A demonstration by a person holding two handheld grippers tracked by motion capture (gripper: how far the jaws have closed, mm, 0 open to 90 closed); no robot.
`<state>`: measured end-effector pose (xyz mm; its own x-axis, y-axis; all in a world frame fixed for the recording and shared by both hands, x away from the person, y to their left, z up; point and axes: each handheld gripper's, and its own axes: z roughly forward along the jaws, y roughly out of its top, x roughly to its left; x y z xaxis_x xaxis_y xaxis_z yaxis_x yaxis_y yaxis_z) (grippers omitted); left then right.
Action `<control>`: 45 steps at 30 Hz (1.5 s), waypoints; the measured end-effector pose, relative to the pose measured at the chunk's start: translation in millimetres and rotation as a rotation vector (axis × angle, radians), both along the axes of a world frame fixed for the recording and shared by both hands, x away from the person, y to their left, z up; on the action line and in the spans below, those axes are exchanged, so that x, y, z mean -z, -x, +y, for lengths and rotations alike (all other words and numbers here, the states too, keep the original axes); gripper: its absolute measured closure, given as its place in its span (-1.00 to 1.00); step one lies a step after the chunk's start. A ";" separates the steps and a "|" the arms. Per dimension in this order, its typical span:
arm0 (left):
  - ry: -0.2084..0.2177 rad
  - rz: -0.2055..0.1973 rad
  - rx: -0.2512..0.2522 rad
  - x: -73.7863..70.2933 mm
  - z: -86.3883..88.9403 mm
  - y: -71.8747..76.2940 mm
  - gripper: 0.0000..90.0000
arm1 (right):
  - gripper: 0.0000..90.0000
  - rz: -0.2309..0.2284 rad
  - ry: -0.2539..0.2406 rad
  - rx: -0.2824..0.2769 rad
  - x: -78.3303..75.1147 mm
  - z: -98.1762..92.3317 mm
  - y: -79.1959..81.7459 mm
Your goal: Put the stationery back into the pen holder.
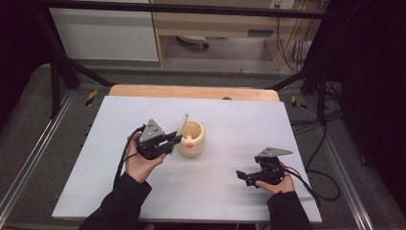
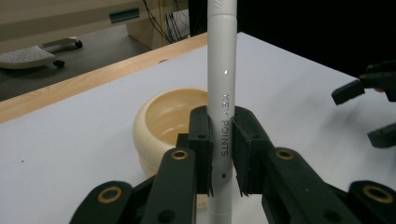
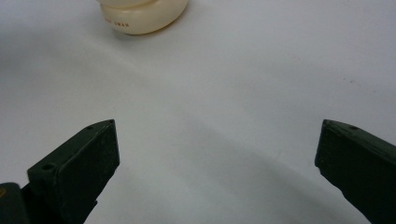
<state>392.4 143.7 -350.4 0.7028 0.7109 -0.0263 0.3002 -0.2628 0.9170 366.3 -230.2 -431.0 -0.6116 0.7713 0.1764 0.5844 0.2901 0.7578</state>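
High view: I have the left gripper [image 1: 168,142] clamped on a white pen [image 1: 182,124], just beside the cream pot [image 1: 192,139]; I would line its lower end over the pot's mouth before lowering.
Left gripper view: the pen [image 2: 221,93] stands upright between both pads; I would keep it plumb. Its lower end is out of sight, probably clear of the pot [image 2: 161,122].
Right gripper view: the right gripper [image 3: 217,154] is spread wide, holding nothing, above the white tabletop [image 3: 233,84].
Room: grey floor [image 1: 28,129], black frame, trailing cables.
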 end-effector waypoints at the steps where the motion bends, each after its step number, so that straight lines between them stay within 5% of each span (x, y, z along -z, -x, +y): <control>1: 0.007 0.003 -0.005 -0.9 -1.4 -1.9 0.74 | -0.98 -0.002 0.002 -0.001 0.2 -0.1 -0.2; 22: 0.063 0.003 -0.053 -18.0 -29.8 -35.3 0.74 | -0.98 0.000 0.002 0.002 0.8 -3.5 0.2; 45: 0.050 0.031 -0.070 11.5 -49.7 -66.1 0.74 | -0.98 0.005 0.010 -0.015 1.9 -3.2 0.1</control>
